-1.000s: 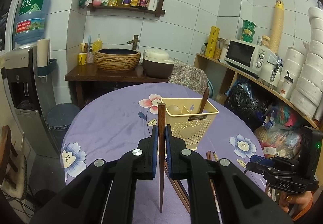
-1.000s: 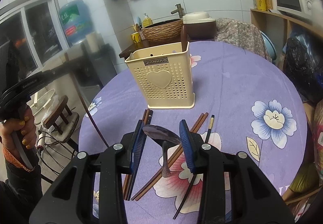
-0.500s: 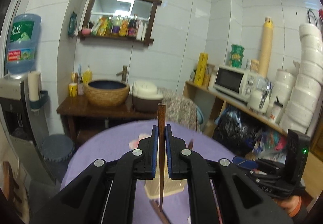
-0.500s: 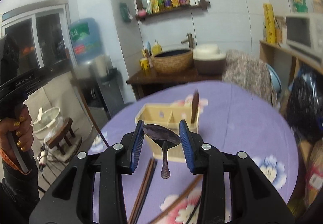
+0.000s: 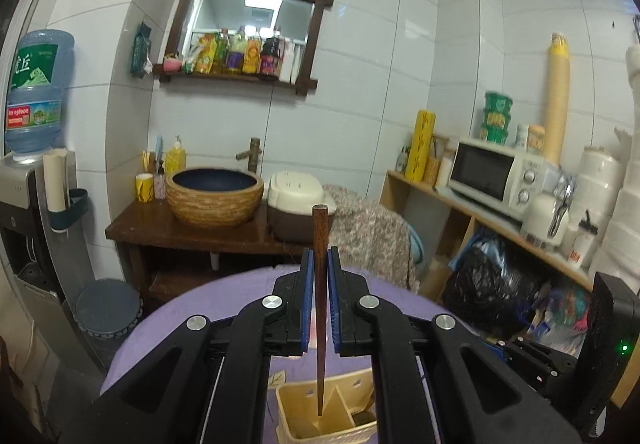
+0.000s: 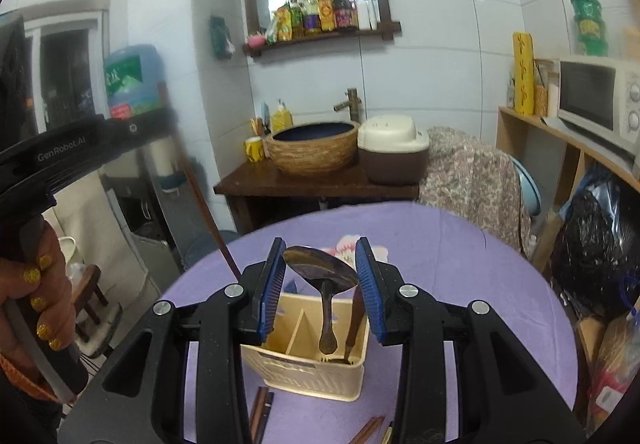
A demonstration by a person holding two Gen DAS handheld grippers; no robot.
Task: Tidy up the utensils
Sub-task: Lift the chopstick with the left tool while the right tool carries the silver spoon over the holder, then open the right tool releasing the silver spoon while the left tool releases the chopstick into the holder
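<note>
My left gripper [image 5: 319,264] is shut on a dark wooden chopstick [image 5: 319,308] that hangs upright, its tip over the cream utensil holder [image 5: 320,420] below. My right gripper [image 6: 321,260] is shut on the bowl of a dark spoon [image 6: 320,272], whose handle hangs over the right compartment of the same holder [image 6: 304,368]. A dark utensil [image 6: 354,320] stands in that compartment. The left gripper and its chopstick [image 6: 212,219] show at the left of the right wrist view. Loose chopsticks [image 6: 262,412] lie on the purple tablecloth in front of the holder.
The round table has a purple flowered cloth [image 6: 460,268]. Behind it stand a dark wooden stand with a woven basin [image 6: 314,147] and a rice cooker [image 6: 392,151]. A shelf with a microwave [image 5: 496,175] lines the right wall. A water dispenser [image 5: 36,171] stands at left.
Both grippers have risen and moved forward over the holder, carrying the chopstick and the spoon. The holder has moved from ahead of the fingers to beneath them.
</note>
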